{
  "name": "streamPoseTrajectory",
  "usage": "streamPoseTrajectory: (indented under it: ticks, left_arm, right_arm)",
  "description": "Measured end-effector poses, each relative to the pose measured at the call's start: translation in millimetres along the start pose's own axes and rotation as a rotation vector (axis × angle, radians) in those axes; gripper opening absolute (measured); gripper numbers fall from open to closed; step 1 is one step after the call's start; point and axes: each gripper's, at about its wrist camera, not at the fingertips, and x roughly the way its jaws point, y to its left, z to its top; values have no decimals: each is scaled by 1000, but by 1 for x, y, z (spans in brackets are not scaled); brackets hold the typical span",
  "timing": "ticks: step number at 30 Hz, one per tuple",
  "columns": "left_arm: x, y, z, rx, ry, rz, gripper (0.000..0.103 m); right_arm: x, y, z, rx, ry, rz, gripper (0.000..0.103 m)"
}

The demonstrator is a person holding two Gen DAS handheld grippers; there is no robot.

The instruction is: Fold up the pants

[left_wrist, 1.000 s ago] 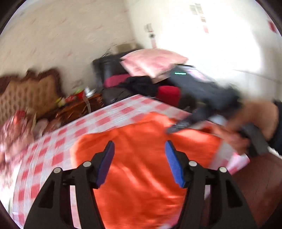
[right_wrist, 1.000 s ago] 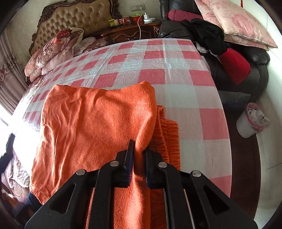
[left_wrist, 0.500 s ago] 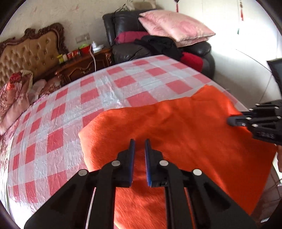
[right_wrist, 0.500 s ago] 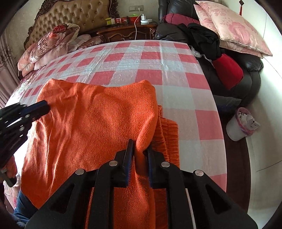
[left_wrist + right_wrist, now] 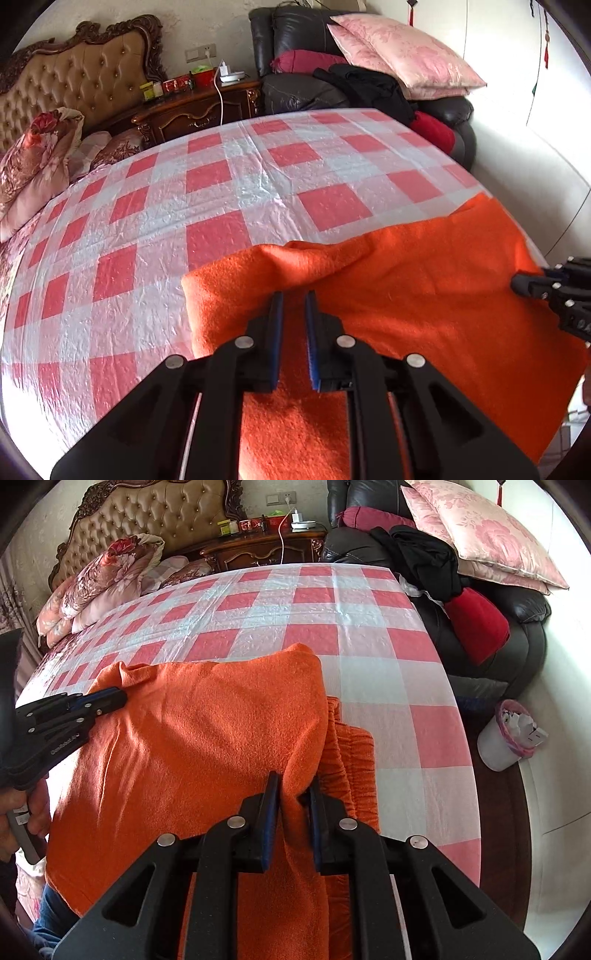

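The orange fleece pants (image 5: 424, 295) lie folded over on the red-and-white checked table (image 5: 221, 192). My left gripper (image 5: 294, 299) is shut on the pants' left folded edge and lifts a ridge of cloth. My right gripper (image 5: 294, 779) is shut on the folded pants (image 5: 207, 731) near the right side, above the gathered waistband (image 5: 351, 753). Each gripper shows in the other's view, the right gripper (image 5: 524, 282) at the right edge and the left gripper (image 5: 118, 698) at the left.
A tufted headboard (image 5: 155, 513) and floral bedding (image 5: 107, 576) stand at the back left, a dark nightstand (image 5: 266, 546) behind. A black sofa (image 5: 517, 627) with pink pillows, black clothes and a red cushion is on the right. A white bin (image 5: 506, 738) sits on the floor.
My left gripper swung down, closed and took hold of the pants' left edge, then pulled it up slightly. My right gripper has kept its hold and hardly moved.
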Motion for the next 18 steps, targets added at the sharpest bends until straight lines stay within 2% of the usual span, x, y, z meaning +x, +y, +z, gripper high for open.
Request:
streamPoseTrajectory:
  ticks: [2, 4, 8, 9, 10, 11, 12, 13, 16, 18]
  left_arm:
    - [-18, -1, -1, -32, -29, 6, 25]
    - [-36, -9, -7, -43, -53, -34, 50]
    - [-64, -38, -34, -37, -34, -151, 54]
    - [-66, -46, -40, -25, -20, -152, 55]
    - [-67, -53, -47, -8, -8, -134, 54]
    - [-66, -60, -53, 12, 11, -100, 51]
    - [-64, -66, -60, 28, 32, -85, 37]
    - [-63, -69, -65, 28, 45, -106, 29]
    - [-59, -76, -76, 39, 69, -142, 25]
    - [-54, -79, -80, 60, 75, -128, 25]
  right_arm:
    - [0, -1, 0, 6, 0, 4, 12]
    - [0, -2, 0, 14, 3, 9, 12]
    - [-3, -6, 3, 42, 20, 35, 13]
    - [-5, -6, 4, 45, 27, 28, 14]
    - [-11, -4, 6, 45, 25, 5, 23]
    - [-19, -1, 9, 40, 6, -20, 24]
    - [-31, 4, 14, 27, -26, -17, 24]
    - [-39, 9, 18, 16, -50, 2, 24]
    - [-46, 28, 37, -28, -89, 66, 26]
    - [-25, 41, 48, -60, -53, 79, 31]
